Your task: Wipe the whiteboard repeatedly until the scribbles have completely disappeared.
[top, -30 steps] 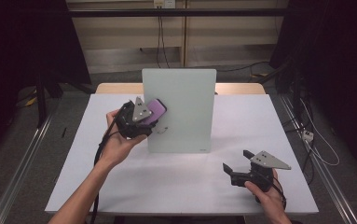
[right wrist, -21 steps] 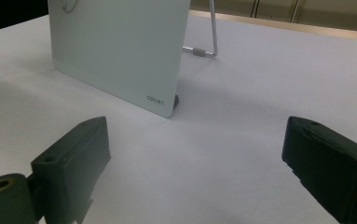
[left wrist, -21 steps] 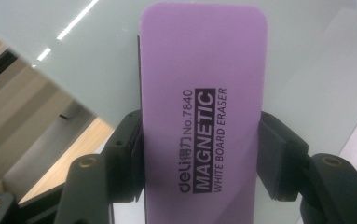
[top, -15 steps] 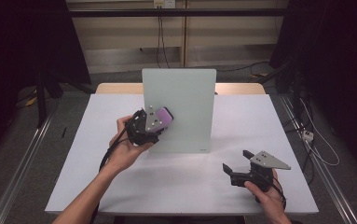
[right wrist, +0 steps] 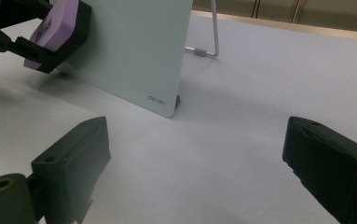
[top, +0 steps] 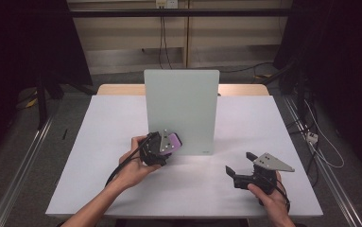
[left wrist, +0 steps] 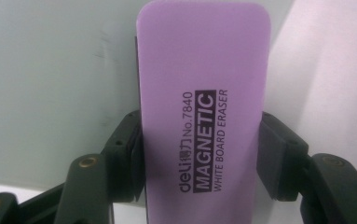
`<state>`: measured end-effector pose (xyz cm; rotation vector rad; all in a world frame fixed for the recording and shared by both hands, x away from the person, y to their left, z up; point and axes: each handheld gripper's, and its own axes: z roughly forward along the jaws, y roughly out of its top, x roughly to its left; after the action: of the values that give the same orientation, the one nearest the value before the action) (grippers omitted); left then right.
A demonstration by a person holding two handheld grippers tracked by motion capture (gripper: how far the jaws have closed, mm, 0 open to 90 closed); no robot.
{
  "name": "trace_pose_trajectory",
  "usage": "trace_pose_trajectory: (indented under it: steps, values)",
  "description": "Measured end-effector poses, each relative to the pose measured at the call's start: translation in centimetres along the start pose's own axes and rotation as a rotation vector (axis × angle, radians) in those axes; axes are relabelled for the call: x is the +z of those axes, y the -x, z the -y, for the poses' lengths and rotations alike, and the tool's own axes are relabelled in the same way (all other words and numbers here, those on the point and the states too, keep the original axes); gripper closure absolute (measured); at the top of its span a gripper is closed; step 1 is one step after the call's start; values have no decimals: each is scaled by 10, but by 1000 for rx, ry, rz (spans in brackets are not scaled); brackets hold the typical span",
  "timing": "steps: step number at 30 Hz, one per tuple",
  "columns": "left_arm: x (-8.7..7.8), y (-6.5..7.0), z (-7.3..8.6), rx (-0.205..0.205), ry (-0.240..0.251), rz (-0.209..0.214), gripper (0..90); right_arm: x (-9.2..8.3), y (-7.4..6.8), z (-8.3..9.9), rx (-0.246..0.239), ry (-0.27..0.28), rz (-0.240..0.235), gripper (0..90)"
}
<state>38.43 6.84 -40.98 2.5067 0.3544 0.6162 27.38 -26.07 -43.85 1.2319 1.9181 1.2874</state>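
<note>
Two tongs in play: the left tongs (top: 165, 147) pinch the purple eraser (left wrist: 203, 112) by its long sides, felt face against the whiteboard (top: 183, 106), low at centre frame, ready to wipe. The right tongs (top: 239, 176) rest spread and empty on the counter (top: 98, 142), lower right, clear of the board.

Left hand-held gripper (left wrist: 199, 163) clamps a purple eraser (left wrist: 203, 93) between its two black jaws, one at each long edge. Black print on the eraser's face reads "MAGNETIC WHITE BOARD ERASER". Behind it stands a pale green board (left wrist: 55, 79); to the right lies the white counter (left wrist: 330, 70).
</note>
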Motion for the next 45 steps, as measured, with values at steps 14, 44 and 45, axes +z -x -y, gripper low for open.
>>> trace_pose_trajectory:
  steps: [14, 44, 45]
  values:
    - [-42, -49, -6, -152, 148, -81, 412, 0, 1, 0, 2, 0, 2, 70]
    - [-21, -30, 12, -43, -30, 52, 412, 0, 1, 0, 7, -1, 0, 70]
    - [-24, -34, 10, -66, -6, 40, 411, 0, 1, 0, 6, -1, 0, 70]
